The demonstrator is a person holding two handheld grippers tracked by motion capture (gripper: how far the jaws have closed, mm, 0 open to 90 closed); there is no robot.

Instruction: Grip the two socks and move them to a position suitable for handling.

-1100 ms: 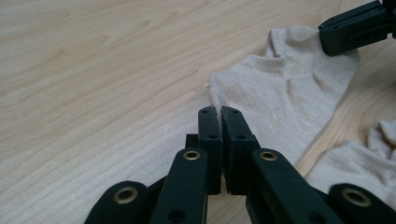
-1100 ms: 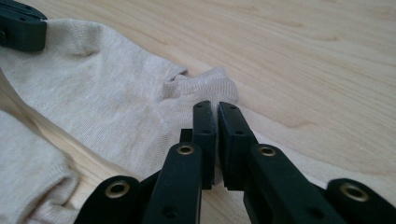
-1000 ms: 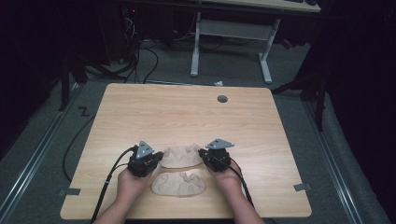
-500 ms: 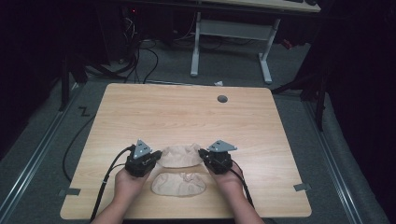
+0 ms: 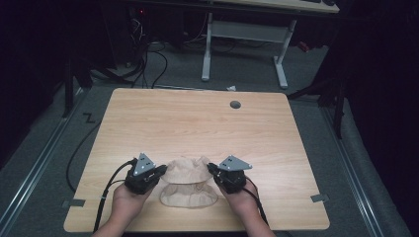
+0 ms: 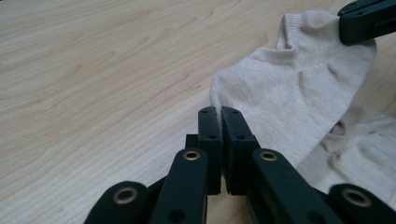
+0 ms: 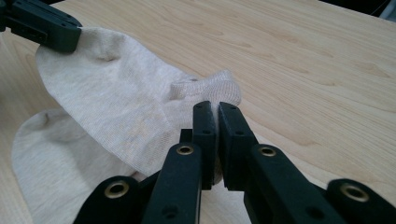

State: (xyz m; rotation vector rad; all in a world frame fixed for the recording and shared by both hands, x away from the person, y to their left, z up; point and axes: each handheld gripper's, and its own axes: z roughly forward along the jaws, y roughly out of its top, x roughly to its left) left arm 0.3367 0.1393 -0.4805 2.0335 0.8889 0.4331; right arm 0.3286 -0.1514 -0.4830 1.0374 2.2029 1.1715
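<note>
Pale wood tabletop, cable hole at far edge; dark room, grey floor. Beige sock sits at near edge, left gripper and right gripper jaws pinching its ends.

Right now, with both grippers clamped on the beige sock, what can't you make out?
- Pinched hem of the upper beige knit sock: hidden between the left gripper pads and, in the right gripper view, the right gripper pads.
- Second beige sock beneath: high view, its far end covered by the upper one.
- Left gripper view: second sock cut off by the right edge.
</note>
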